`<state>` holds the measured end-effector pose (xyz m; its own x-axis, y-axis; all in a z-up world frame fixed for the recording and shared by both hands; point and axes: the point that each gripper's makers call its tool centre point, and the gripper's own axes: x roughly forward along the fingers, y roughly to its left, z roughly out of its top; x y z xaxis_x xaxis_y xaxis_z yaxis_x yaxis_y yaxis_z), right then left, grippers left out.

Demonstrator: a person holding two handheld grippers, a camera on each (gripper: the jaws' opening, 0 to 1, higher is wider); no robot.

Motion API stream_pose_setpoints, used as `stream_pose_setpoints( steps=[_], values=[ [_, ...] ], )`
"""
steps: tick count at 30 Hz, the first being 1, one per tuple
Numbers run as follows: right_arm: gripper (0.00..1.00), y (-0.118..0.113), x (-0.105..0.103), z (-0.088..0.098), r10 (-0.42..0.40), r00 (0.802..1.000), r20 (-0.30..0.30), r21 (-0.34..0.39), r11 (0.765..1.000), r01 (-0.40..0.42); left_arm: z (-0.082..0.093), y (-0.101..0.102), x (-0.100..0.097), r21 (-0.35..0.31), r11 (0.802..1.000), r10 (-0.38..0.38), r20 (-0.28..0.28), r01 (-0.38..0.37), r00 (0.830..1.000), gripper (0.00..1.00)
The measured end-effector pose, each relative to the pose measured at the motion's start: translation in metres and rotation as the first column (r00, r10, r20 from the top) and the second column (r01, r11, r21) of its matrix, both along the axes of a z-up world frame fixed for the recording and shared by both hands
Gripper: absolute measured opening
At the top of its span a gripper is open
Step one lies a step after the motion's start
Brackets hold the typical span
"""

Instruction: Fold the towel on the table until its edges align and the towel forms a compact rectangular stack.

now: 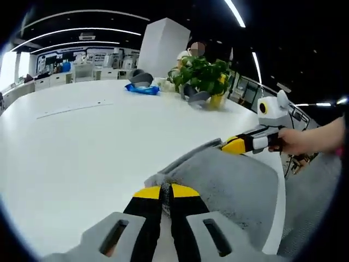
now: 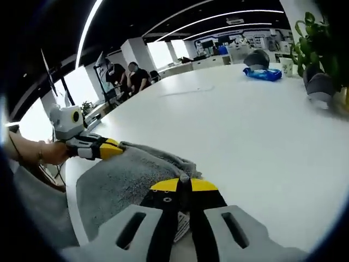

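A grey towel (image 1: pixel 232 183) lies at the near edge of the white table (image 1: pixel 82 147). In the left gripper view my left gripper (image 1: pixel 166 192) is shut on a bunched corner of it, its yellow tips pressed together. My right gripper (image 1: pixel 226 145) comes in from the right, held by a hand (image 1: pixel 297 141), and pinches the towel's far corner. In the right gripper view my right gripper (image 2: pixel 184 184) is shut on the towel (image 2: pixel 117 183), and my left gripper (image 2: pixel 121 146) grips the opposite corner. Both held corners are raised slightly off the table (image 2: pixel 245 125).
A potted plant (image 1: pixel 204 73) in a yellow pot, a blue packet (image 1: pixel 143 89) and grey objects (image 1: pixel 196 97) stand at the table's far side. The blue packet (image 2: pixel 263 73) also lies far off. People (image 2: pixel 131 76) stand beyond the table. The table edge runs beside the towel.
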<state>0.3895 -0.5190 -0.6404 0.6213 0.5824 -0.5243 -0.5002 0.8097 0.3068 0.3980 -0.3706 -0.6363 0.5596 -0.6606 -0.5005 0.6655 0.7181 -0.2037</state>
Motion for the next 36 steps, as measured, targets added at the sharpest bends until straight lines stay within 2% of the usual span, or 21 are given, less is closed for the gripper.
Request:
stream_pose_setpoints(
  steps=[4, 10, 16, 17, 21, 24, 26, 29, 30, 31, 34, 36],
  values=[
    [0.02, 0.004, -0.015, 0.0, 0.029, 1.0, -0.002, -0.034, 0.999, -0.029, -0.001, 0.003, -0.015, 0.012, 1.0, -0.003, -0.008, 0.003, 1.0, 0.05],
    [0.02, 0.009, -0.032, 0.0, 0.045, 0.999, -0.01, -0.048, 0.998, -0.046, -0.001, 0.007, -0.033, 0.029, 1.0, -0.009, -0.006, 0.009, 1.0, 0.05],
    [0.05, 0.008, -0.032, 0.001, 0.077, 0.996, 0.036, -0.11, 0.991, -0.072, 0.0, 0.008, -0.032, 0.025, 1.0, 0.002, 0.021, -0.003, 1.0, 0.07],
    [0.06, 0.007, -0.032, 0.003, 0.076, 0.996, 0.047, -0.122, 0.99, -0.07, 0.003, 0.009, -0.032, 0.048, 0.999, -0.012, 0.053, 0.009, 0.999, 0.09],
    [0.15, 0.003, -0.031, 0.017, 0.083, 0.994, 0.07, -0.137, 0.988, -0.073, 0.022, 0.011, -0.031, 0.065, 0.997, -0.043, 0.087, 0.037, 0.995, 0.2],
    [0.21, 0.006, -0.035, 0.035, 0.097, 0.99, 0.101, -0.108, 0.99, -0.086, 0.046, 0.01, -0.035, 0.022, 0.997, -0.073, 0.14, 0.071, 0.987, 0.26],
    [0.23, 0.01, -0.043, 0.049, 0.156, 0.977, 0.144, -0.131, 0.982, -0.137, 0.062, 0.008, -0.045, 0.014, 0.993, -0.114, 0.169, 0.114, 0.979, 0.26],
    [0.3, 0.022, -0.068, 0.054, 0.253, 0.96, 0.118, -0.147, 0.961, -0.235, 0.07, 0.002, -0.068, 0.056, 0.976, -0.219, 0.185, 0.212, 0.958, 0.25],
    [0.31, 0.028, -0.079, 0.05, 0.296, 0.951, 0.095, -0.165, 0.946, -0.278, 0.065, 0.001, -0.075, 0.096, 0.969, -0.241, 0.175, 0.227, 0.955, 0.25],
    [0.31, 0.031, -0.086, 0.049, 0.31, 0.947, 0.087, -0.175, 0.94, -0.292, 0.06, 0.0, -0.081, 0.104, 0.965, -0.254, 0.15, 0.24, 0.955, 0.24],
    [0.31, 0.042, -0.096, 0.04, 0.329, 0.941, 0.077, -0.189, 0.932, -0.31, 0.046, -0.008, -0.093, 0.077, 0.966, -0.251, 0.082, 0.245, 0.964, 0.27],
    [0.34, 0.045, -0.104, 0.025, 0.349, 0.937, 0.013, -0.212, 0.917, -0.338, 0.032, -0.01, -0.101, 0.121, 0.952, -0.287, 0.029, 0.282, 0.957, 0.34]
  ],
)
